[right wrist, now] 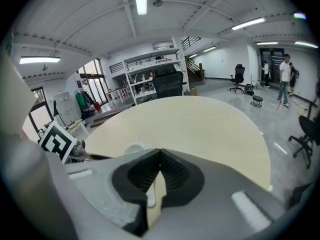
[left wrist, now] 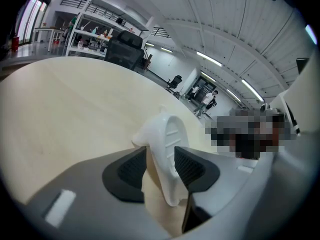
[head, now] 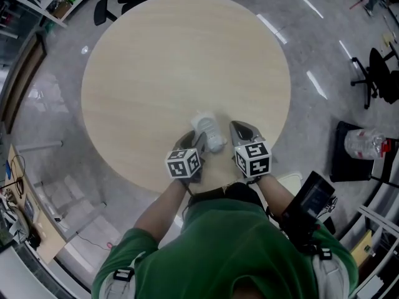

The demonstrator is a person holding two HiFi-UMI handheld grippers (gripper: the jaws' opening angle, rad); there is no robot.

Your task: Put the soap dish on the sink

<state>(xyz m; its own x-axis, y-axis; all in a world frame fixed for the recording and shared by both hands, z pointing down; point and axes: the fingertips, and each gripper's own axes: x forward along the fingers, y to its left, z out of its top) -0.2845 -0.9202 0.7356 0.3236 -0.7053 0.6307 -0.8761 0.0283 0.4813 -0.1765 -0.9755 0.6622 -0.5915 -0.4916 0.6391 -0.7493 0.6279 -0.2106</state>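
Found the jaws of the left gripper (left wrist: 160,155) released and spread wide, with the white soap dish (left wrist: 168,136) standing between the pads. Noted a strip of bare table (left wrist: 60,109) showing between the dish and the pad at the view's left. Could not settle whether the other pad touches the dish's ribbed face. Recorded the dish as tipped up on edge, ribbed side turned toward the pad at the view's right.

Found the jaws of the right gripper (right wrist: 159,151) clenched, tips meeting, with nothing between them.

From the head view, placed the dish on the round, pale wooden table, close to its near edge. Placed it also between the tips of the two grippers, nearer the left one. Saw both grippers side by side, angled down at the table, each held at the end of a bare forearm. Noted the person's green top (head: 240,248) below them.

Beyond the table, logged a grey polished floor (head: 324,55) and a black office chair (head: 378,73) at the right. Logged shelving (right wrist: 150,76) at the far side of the room.
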